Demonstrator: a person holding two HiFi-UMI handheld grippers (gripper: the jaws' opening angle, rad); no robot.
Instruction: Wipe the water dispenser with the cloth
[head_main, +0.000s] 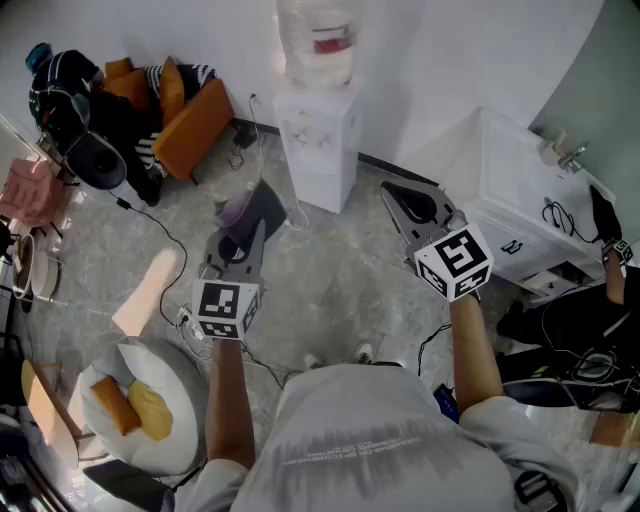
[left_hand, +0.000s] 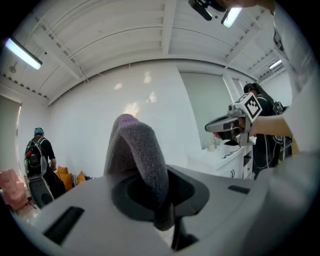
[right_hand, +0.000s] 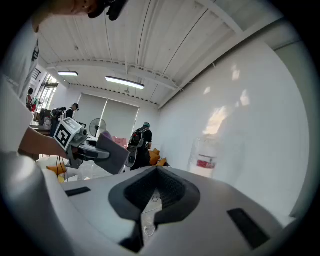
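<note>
In the head view, the clear bottle (head_main: 305, 62) atop the white water dispenser (head_main: 320, 150) is cut off by the top edge, its red label (head_main: 332, 43) bearing print too small to read.

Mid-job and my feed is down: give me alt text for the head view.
Both tools are held out toward the white water dispenser against the wall, neither touching it. The left tool grips a grey cloth; the right tool is shut and empty.
</note>
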